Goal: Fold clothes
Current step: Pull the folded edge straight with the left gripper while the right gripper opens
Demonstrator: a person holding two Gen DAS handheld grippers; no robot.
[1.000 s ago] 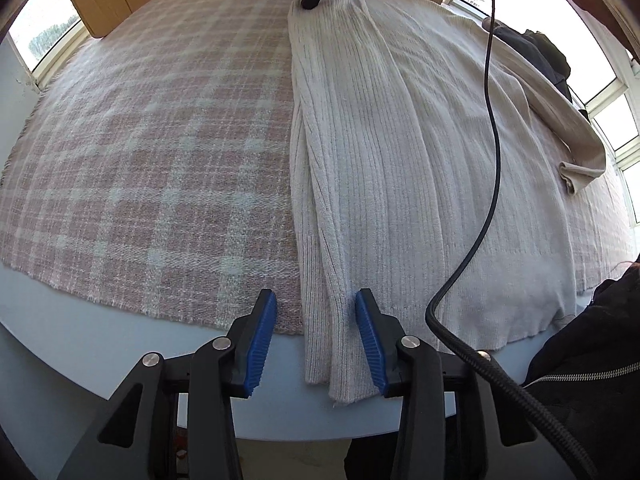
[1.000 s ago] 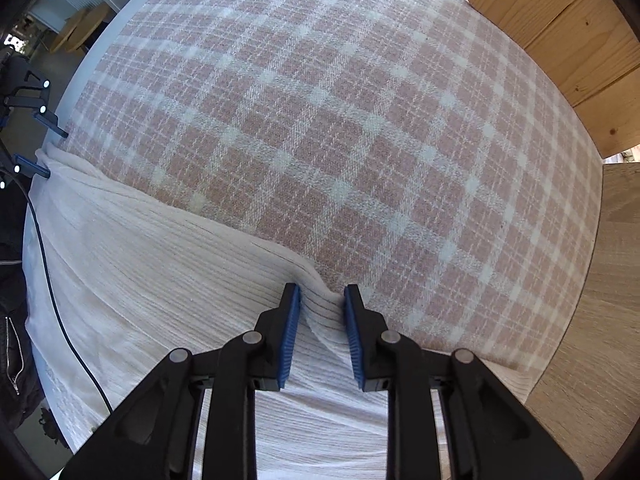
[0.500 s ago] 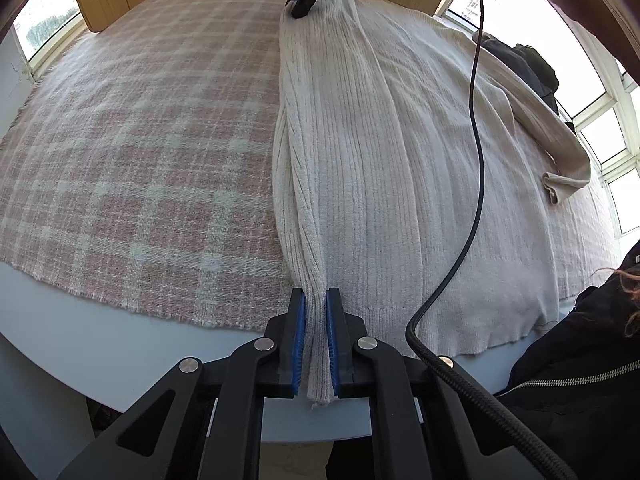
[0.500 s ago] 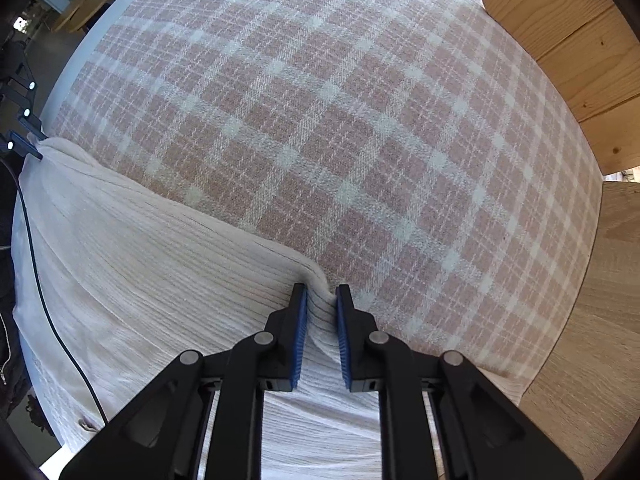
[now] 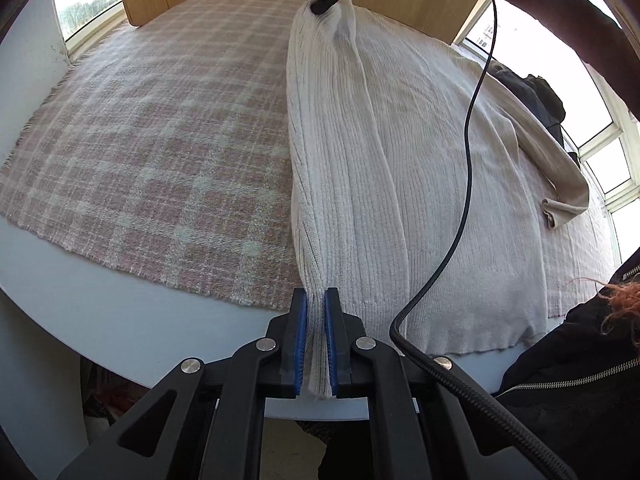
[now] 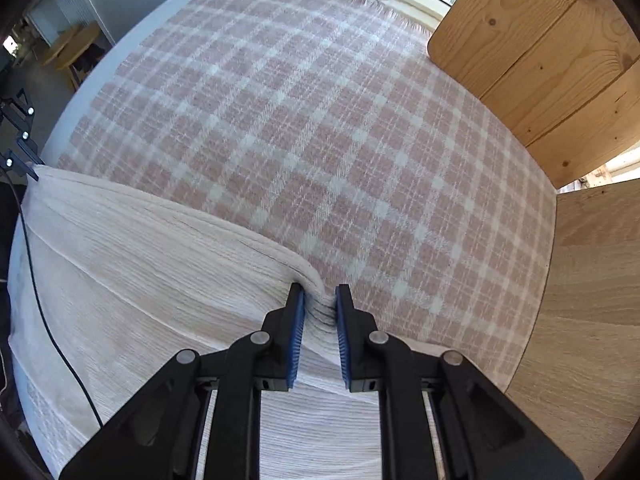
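A cream ribbed sweater [image 5: 400, 160] lies on a pink plaid blanket [image 5: 160, 140]. My left gripper [image 5: 316, 300] is shut on the folded side edge at the hem, over the table's near rim. At the far end my right gripper [image 5: 320, 2] pinches the same edge near the shoulder and holds it tented off the blanket. In the right wrist view a bunch of the sweater [image 6: 140, 260] sits between the pads of the right gripper [image 6: 320, 296], whose jaws are opening slightly. The left gripper [image 6: 24, 160] shows at the far left. One sleeve [image 5: 560, 184] lies across the right side.
A black cable [image 5: 468, 140] hangs over the sweater. A person's dark jacket [image 5: 580, 360] is at the lower right, and a dark garment [image 5: 532, 92] lies by the windows. Wooden panels [image 6: 540, 60] border the blanket [image 6: 300, 140] at the far side.
My left gripper closed onto the sweater's hem edge. Both grippers then rose, pulling the side edge up into a taut ridge above the blanket.
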